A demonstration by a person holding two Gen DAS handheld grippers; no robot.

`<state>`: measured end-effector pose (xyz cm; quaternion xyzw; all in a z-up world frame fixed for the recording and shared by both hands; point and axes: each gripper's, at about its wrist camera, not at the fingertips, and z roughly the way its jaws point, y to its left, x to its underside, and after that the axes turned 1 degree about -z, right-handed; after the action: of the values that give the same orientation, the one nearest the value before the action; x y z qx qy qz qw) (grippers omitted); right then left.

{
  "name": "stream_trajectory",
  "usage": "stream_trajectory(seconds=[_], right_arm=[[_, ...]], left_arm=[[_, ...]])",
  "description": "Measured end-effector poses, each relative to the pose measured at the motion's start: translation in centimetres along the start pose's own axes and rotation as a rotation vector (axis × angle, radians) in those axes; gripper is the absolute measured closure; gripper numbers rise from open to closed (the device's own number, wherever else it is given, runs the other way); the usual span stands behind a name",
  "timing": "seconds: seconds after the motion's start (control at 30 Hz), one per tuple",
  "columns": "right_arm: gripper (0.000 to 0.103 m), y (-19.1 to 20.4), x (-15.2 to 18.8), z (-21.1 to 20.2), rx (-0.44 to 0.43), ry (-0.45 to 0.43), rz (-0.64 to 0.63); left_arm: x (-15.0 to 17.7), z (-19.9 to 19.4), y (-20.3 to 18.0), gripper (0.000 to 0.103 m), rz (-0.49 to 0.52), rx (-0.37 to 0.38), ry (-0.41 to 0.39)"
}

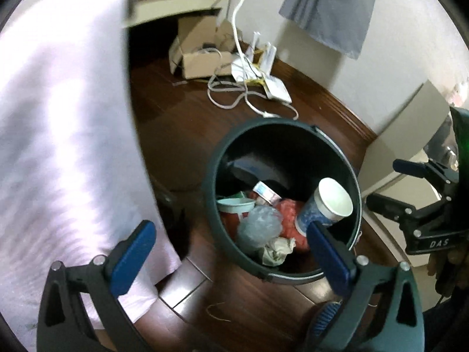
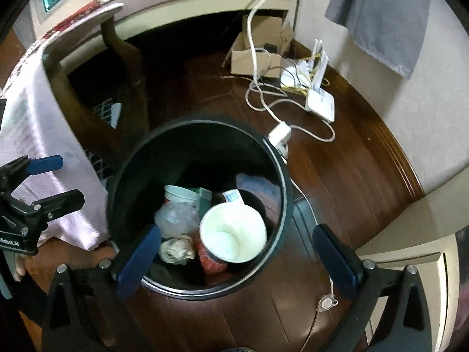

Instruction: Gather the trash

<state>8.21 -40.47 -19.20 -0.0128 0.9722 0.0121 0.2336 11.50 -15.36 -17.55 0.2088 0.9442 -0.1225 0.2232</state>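
Fingers on both the left gripper [image 1: 231,252] and right gripper [image 2: 237,252] are gaping fully, holding nothing, hovering over the bin [image 2: 281,158]; paper cup [image 2: 233,236] is sitting inside, so I'd be clearing the rim before withdrawing.

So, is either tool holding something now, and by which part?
Nothing is held. The left tool and right tool are both open and empty above the trash bin.

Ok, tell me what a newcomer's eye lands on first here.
The dark round trash bin on the wooden floor, with a white paper cup on top of crumpled trash in it. Then the pale cloth draped on the left, and the tangle of white cables by the wall behind the bin.
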Motion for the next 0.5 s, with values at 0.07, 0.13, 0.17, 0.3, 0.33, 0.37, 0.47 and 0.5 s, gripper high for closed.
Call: stream_trajectory(seconds=[0.07,0.13,0.17,0.3,0.33,0.37,0.47,0.5], right_arm=[[0.0,0.8,-0.3,-1.2,-0.005,-0.022,-0.005],[0.0,1.7,-0.7,-2.4,-0.016,-0.044,-0.013],[0.0,2.2,-0.9,-3.0,-0.015,-0.056,-0.017],[0.0,4.1,-1.3,-5.5,-0.027,-0.105,-0.029],[0.0,4.6,-1.4,-6.2,-0.034,-0.117,-0.035],[0.0,5.1,-1.5,-6.9,-0.04,-0.133,-0.04],[0.0,6.6,-1.6,-9.0,-0.057,-0.173,-0.048],[0.0,7.1,-1.6,-9.6,-0.06,-0.185,-0.049]], left_arm=[[0.0,-1.1,0.3,0.0,-0.006,-0.012,-0.024],[0.0,-2.3,0.4,0.0,-0.011,-0.027,-0.049],[0.1,-3.0,0.5,0.0,-0.014,-0.031,-0.06],[0.5,-6.0,1.1,0.0,-0.024,-0.055,-0.12],[0.8,-7.1,1.4,0.0,-0.026,-0.065,-0.136],[0.9,-7.7,1.6,0.0,-0.029,-0.07,-0.145],[1.4,-9.9,2.3,0.0,-0.041,-0.091,-0.175],[1.5,-10.6,2.5,0.0,-0.046,-0.096,-0.183]])
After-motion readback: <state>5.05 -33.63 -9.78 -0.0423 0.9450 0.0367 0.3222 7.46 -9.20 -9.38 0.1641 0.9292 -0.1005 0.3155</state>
